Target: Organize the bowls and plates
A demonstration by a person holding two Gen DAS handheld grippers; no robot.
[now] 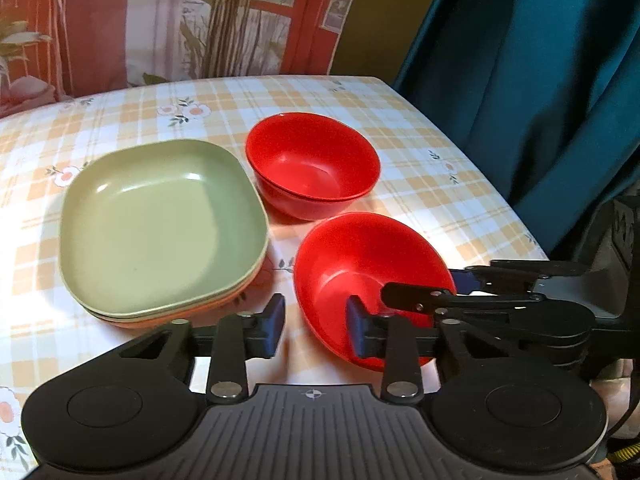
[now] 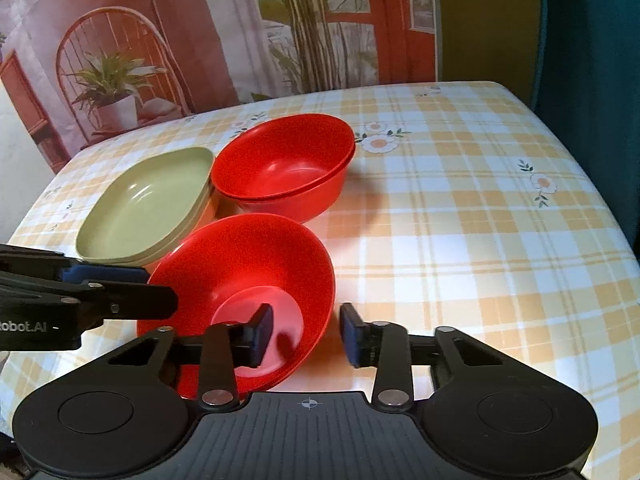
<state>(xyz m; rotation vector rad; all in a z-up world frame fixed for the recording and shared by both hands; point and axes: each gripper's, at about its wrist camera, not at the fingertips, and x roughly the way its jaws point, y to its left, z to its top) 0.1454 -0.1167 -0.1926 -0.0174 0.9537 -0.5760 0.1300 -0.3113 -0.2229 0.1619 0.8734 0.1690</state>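
- Stacking of bowls in hand: one loose red bowl (image 1: 360,264) near the front edge of the table (image 1: 440,184), apart from the nested pair of red bowls (image 1: 312,168) just behind it toward the far edge.
- Pile of green plates (image 1: 160,224) already gathered on the side toward the left edge, with an orange one showing at the bottom.
- Left gripper (image 1: 316,330) partly spread, straddling the loose bowl's left rim; one pad inside, one outside, no firm press on the wall visible.
- Right gripper (image 2: 306,332) likewise partly spread across the right rim, the wall between its pads with a sliver of daylight on the outer side.
- Next, probably: pinch both sides firmly, lift level, carry toward the far edge and lower squarely into the nested pair; thin, slick-looking plastic, so likely to slip or tip under an uneven squeeze.
- Left wrist view only: whole outline of the plate pile, plus the right gripper side-on at the rim.
- Right wrist view only: bare cloth toward the right edge, plus the left gripper side-on over the opposite rim.
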